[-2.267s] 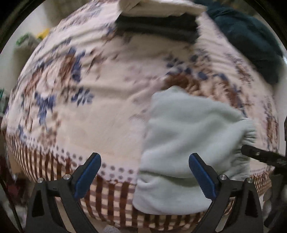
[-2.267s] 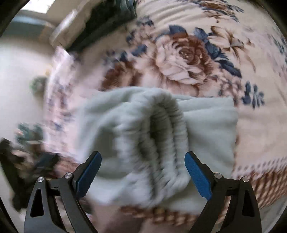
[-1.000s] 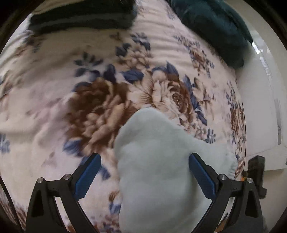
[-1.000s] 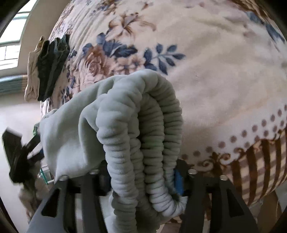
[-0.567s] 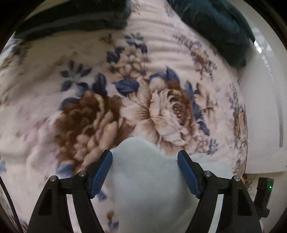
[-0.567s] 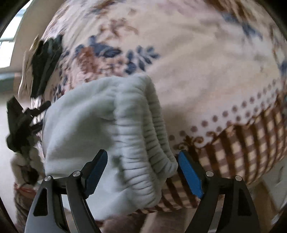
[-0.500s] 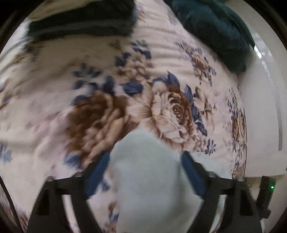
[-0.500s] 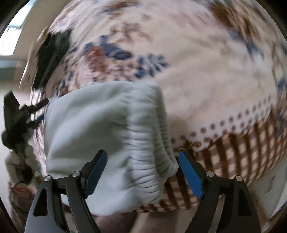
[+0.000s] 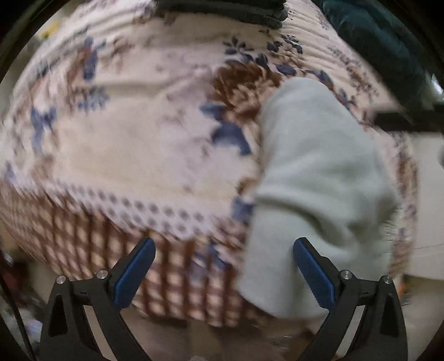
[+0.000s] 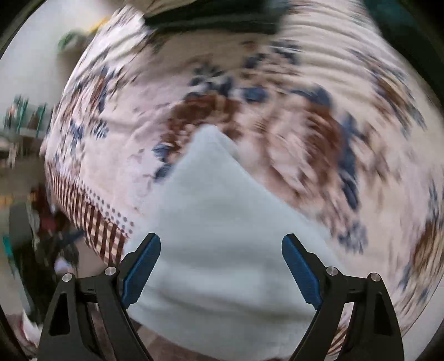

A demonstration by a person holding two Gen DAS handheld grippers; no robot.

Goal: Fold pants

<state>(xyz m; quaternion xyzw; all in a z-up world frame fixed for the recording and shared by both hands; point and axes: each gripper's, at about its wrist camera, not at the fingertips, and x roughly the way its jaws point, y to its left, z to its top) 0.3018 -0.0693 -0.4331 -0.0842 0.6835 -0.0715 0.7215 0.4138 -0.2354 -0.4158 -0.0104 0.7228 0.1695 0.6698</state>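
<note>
Blue-padded fingers on your right gripper are spread wide, nothing pinched; left gripper likewise gapes empty. Pale green pants lie as a folded bundle near the bed's front edge, on the floral blanket. Looks released deliberately so the fold sits flat.

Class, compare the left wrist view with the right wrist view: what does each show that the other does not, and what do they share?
Left wrist only: a black bar at the right edge, beyond the pants.
Right wrist only: blurred room clutter left of the bed.
Both: the folded pale pants on the floral blanket, a dark folded garment at the far edge, and open jaws.
</note>
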